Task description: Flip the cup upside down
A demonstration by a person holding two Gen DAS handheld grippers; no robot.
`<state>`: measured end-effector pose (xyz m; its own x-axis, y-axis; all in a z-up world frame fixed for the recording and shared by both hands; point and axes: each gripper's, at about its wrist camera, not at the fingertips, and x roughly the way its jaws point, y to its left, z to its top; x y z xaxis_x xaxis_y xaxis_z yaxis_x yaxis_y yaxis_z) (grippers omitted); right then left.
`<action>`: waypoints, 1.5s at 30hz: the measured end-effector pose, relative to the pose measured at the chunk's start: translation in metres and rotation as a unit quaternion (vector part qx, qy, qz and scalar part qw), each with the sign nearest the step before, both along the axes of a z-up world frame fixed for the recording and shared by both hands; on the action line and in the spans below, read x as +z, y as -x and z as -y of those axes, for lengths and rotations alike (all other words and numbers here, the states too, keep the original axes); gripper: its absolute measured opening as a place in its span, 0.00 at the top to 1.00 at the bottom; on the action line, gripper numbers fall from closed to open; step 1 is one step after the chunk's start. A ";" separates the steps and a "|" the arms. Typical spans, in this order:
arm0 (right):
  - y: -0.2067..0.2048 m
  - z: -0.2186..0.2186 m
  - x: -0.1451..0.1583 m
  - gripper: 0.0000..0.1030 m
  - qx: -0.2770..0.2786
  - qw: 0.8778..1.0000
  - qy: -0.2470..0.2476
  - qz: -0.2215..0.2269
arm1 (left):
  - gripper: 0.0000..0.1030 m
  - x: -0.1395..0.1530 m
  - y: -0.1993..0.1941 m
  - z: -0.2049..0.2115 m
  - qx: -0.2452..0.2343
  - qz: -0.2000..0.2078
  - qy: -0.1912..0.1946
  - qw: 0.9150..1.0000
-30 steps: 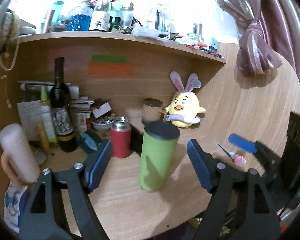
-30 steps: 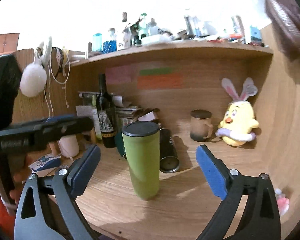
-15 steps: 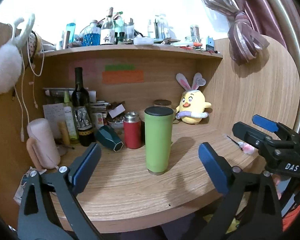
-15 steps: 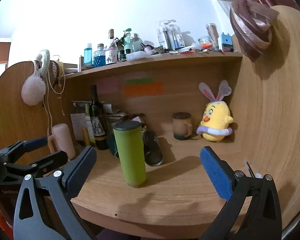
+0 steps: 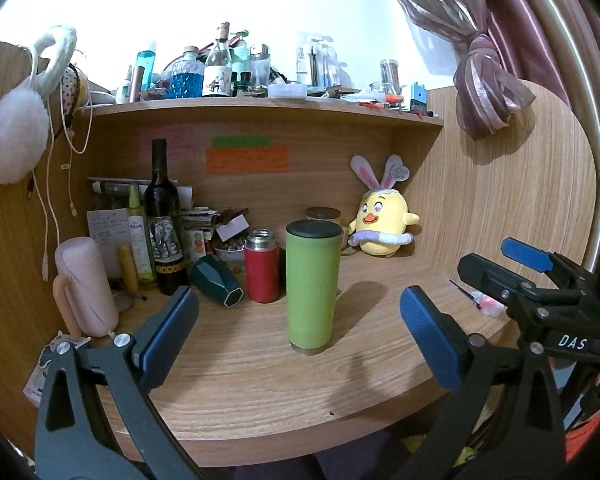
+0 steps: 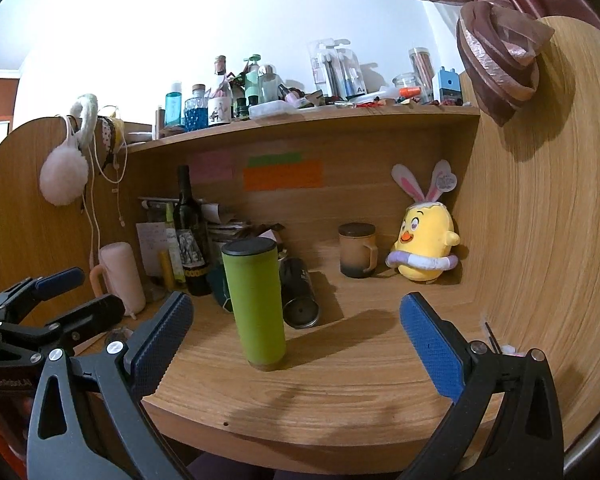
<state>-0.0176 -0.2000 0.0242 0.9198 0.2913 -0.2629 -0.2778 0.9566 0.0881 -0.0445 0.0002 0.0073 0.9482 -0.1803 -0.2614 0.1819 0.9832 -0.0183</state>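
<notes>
The green cup [image 5: 311, 289] stands on end near the middle of the wooden desk [image 5: 260, 392], a dark disc on top and a thin pale band where it meets the wood. Which end is the mouth is hard to tell from here, so whether the flip is done or yet to come stays a judgement; the pale band at the foot may be the rim, which would suggest the cup is already inverted. The left gripper [image 5: 300, 330] is spread wide and holds nothing, its blue pads [image 5: 168, 336] well to either side of the cup and short of it. The right gripper [image 6: 296, 338] is likewise splayed and empty, with the cup standing beyond its left pad. If a grasp is the step in hand, it seems best to close on the cup's mid-height, where the wall is straight, and to come in squarely so both pads meet it together, since a tall narrow cylinder probably tips with a one-sided nudge. Just behind it lie a red flask [image 5: 262, 266], a teal cup on its side [image 5: 216, 285] and a dark can [image 6: 298, 298], so any lift should rise clear before rotating, and the cup should go down flat on bare wood towards the front.
</notes>
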 end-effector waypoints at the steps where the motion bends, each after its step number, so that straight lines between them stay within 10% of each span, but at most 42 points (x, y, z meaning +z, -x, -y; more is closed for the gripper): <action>1: 0.000 0.000 0.000 0.00 0.000 1.000 0.001 0.000 | 0.01 0.000 0.000 0.000 0.000 0.000 0.000 1.000; 45: 0.004 -0.007 0.006 0.00 0.005 1.000 0.000 0.004 | 0.00 -0.001 -0.002 -0.002 -0.001 0.000 0.003 1.000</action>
<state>-0.0220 -0.1932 0.0299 0.9188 0.3011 -0.2551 -0.2888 0.9536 0.0852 -0.0423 0.0019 0.0061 0.9476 -0.1840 -0.2613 0.1841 0.9826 -0.0241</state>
